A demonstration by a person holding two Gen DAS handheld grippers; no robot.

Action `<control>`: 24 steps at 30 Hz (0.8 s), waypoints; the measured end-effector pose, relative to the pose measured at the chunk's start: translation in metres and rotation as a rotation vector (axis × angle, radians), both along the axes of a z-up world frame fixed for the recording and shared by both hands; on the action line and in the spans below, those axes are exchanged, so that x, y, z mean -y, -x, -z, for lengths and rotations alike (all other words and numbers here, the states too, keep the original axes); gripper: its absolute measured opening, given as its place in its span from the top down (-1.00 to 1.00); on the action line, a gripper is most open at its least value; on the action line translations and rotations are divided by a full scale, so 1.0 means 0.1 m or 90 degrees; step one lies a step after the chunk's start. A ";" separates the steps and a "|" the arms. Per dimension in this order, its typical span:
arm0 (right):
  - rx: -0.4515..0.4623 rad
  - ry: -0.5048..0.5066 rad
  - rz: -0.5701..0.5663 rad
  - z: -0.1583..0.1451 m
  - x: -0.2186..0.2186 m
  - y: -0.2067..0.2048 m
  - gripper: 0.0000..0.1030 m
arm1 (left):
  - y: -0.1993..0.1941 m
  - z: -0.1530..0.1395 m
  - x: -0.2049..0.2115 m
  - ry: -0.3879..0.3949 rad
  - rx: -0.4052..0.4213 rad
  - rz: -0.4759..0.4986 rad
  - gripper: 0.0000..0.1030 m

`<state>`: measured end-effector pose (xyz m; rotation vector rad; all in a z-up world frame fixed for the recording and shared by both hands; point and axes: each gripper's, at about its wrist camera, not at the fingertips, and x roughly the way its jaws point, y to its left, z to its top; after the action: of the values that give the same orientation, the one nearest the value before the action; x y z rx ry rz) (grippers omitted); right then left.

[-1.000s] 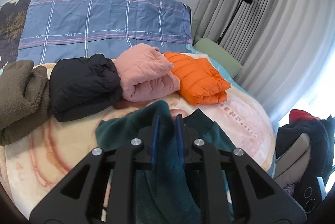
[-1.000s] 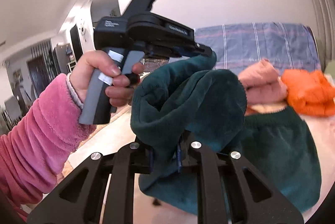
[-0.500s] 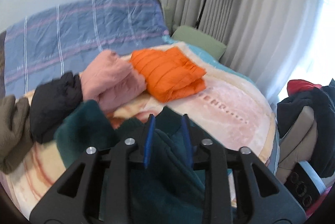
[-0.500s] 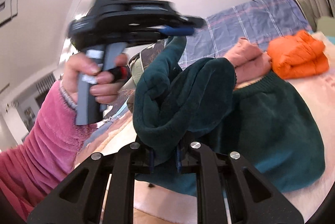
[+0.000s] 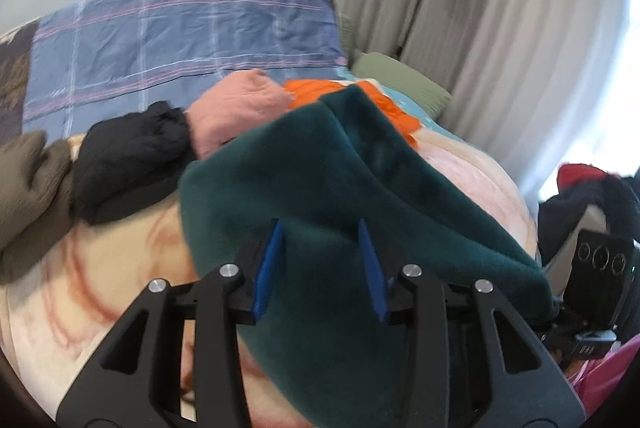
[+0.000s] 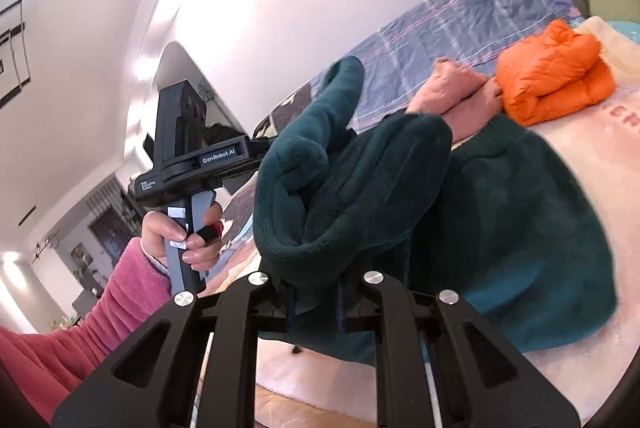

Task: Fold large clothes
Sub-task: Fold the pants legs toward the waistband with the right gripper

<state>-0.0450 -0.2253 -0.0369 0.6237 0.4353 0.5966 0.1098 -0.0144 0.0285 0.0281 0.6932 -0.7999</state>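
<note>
My left claw point(image 5: 320, 262) is opening: its blue pads point(image 5: 267, 268) stand apart with the dark green fleece garment point(image 5: 332, 188) lying between and beyond them, and I see no pad pressing on the cloth. My right claw point(image 6: 316, 302) is clenched on a thick bunched fold of that same garment, which rises in a lump straight ahead of its fingers.

The rest of the fleece lies spread on the bed point(image 6: 592, 164), its body to the right of my right claw, the ribbed hem towards the folded clothes. So the free cloth runs away from my right claw to the far right, and the right hand, being the one with a hold, is the nearer for laying the fold over; that is my judgement.

Past the fleece sit the folded orange jacket point(image 6: 556, 72), a pink one point(image 5: 240, 108), a black one point(image 5: 132, 152) and an olive one point(image 5: 28, 184).

In the right wrist view, the body of the left claw reads "GenRobot.AI". Pale letters show on the blanket near the right edge, cut off; I cannot read the word.
</note>
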 end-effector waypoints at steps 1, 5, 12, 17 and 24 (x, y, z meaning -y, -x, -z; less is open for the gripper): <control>0.001 -0.002 0.011 0.00 0.07 0.03 0.72 | -0.01 -0.01 0.09 -0.003 -0.002 0.012 0.25; -0.030 -0.052 0.067 0.18 0.53 0.12 0.72 | -0.02 -0.03 0.66 -0.028 0.014 0.081 0.16; -0.175 -0.178 0.051 0.96 1.07 0.11 0.58 | 0.05 0.47 1.63 -0.152 0.035 0.147 0.12; -0.186 -0.226 -0.009 1.05 1.22 0.09 -0.20 | 0.18 0.51 1.53 -0.165 0.076 0.154 0.11; -0.236 -0.290 -0.105 1.08 1.19 -0.37 -0.51 | 0.10 0.51 1.25 -0.085 0.059 0.120 0.07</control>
<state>-0.0084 -0.3440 -0.1447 1.1515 0.7104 0.7477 0.0996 -0.1390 -0.0227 0.2541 0.6612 -0.9255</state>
